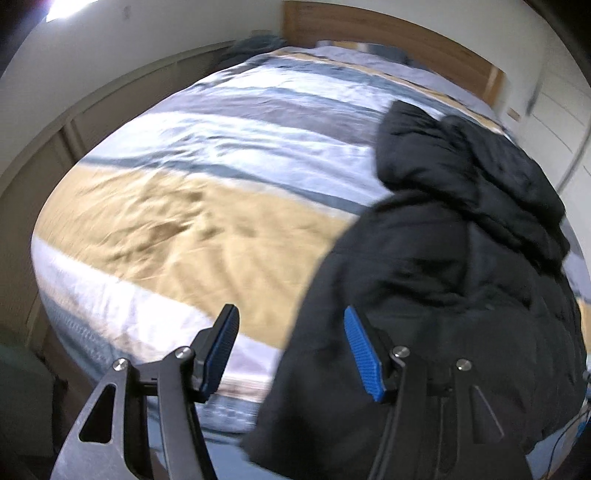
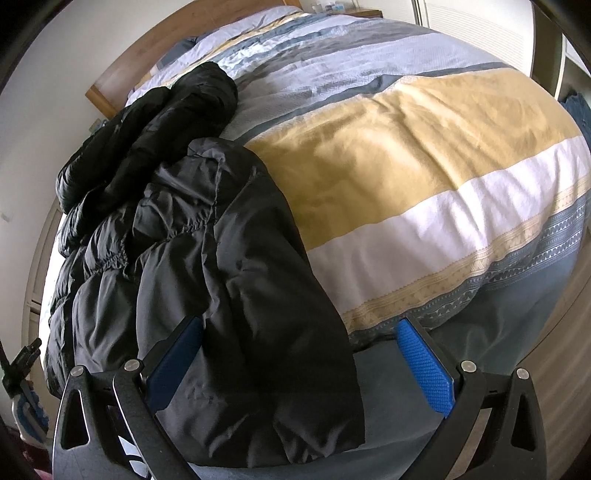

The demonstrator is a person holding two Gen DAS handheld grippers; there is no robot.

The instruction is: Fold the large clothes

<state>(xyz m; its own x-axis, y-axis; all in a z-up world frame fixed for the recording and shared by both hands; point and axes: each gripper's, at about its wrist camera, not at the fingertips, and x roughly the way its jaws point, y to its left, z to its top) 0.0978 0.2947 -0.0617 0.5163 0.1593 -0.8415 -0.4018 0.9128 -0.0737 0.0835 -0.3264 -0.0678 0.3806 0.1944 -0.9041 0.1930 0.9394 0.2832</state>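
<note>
Jacket [image 2: 229, 295] not yet folded, a rumpled black heap at the foot corner of the bed [image 2: 424, 177].

Both sets of jaws stand spread and grip nothing: the right gripper [image 2: 299, 365] has a hanging flap of the coat's hem between its blue pads, seemingly unpinched, while the left gripper [image 1: 291, 350] hovers at the coat's edge over the striped cover. Beyond them the puffy coat lies bunched, hood end toward the headboard [image 1: 388, 33]; spreading flat and every fold remain.
</note>
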